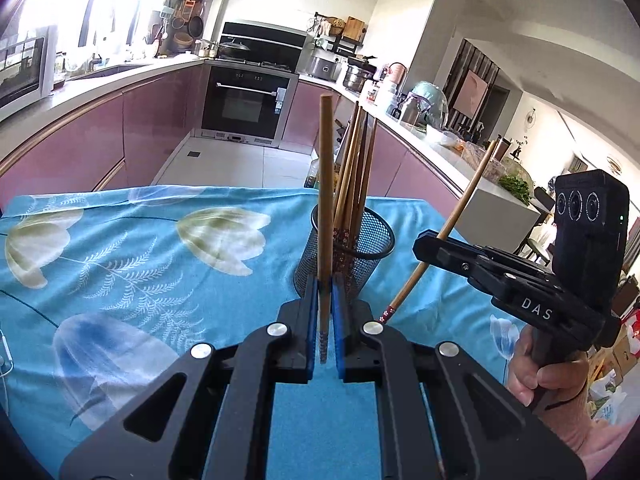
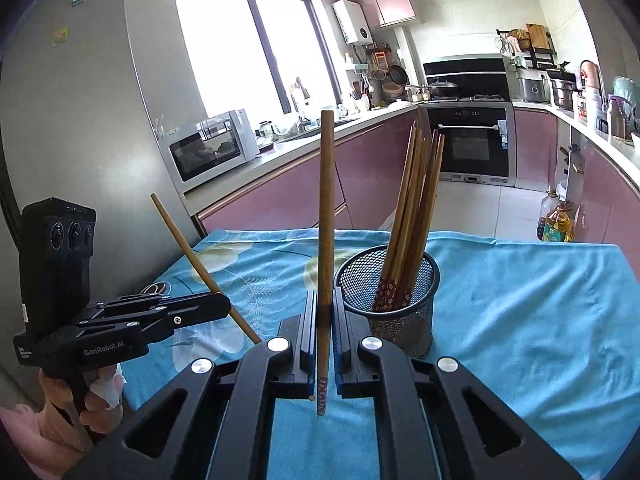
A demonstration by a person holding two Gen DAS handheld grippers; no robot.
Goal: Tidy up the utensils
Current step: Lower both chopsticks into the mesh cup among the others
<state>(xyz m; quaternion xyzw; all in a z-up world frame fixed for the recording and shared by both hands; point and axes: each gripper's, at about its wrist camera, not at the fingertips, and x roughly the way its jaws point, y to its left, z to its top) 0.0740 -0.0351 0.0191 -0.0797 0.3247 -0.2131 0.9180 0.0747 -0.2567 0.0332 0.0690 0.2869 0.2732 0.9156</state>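
My left gripper (image 1: 325, 280) is shut on one brown wooden chopstick (image 1: 326, 180), held nearly upright with its patterned end hanging below the pads. Just beyond it stands a black mesh cup (image 1: 372, 252) holding several chopsticks (image 1: 356, 160). My right gripper (image 2: 325, 308) is likewise shut on an upright chopstick (image 2: 326, 200), with the mesh cup (image 2: 404, 320) and its chopsticks (image 2: 416, 200) just right of it. Each view shows the other hand: the right gripper (image 1: 422, 240) and the left gripper (image 2: 224, 304), each with a slanted chopstick in it.
A blue flowered cloth (image 1: 120, 260) covers the table (image 2: 520, 300). Pink kitchen cabinets and an oven (image 1: 246, 100) lie beyond its far edge. An oil bottle (image 2: 554, 220) stands on the floor at the right. A microwave (image 2: 212, 148) sits on the left counter.
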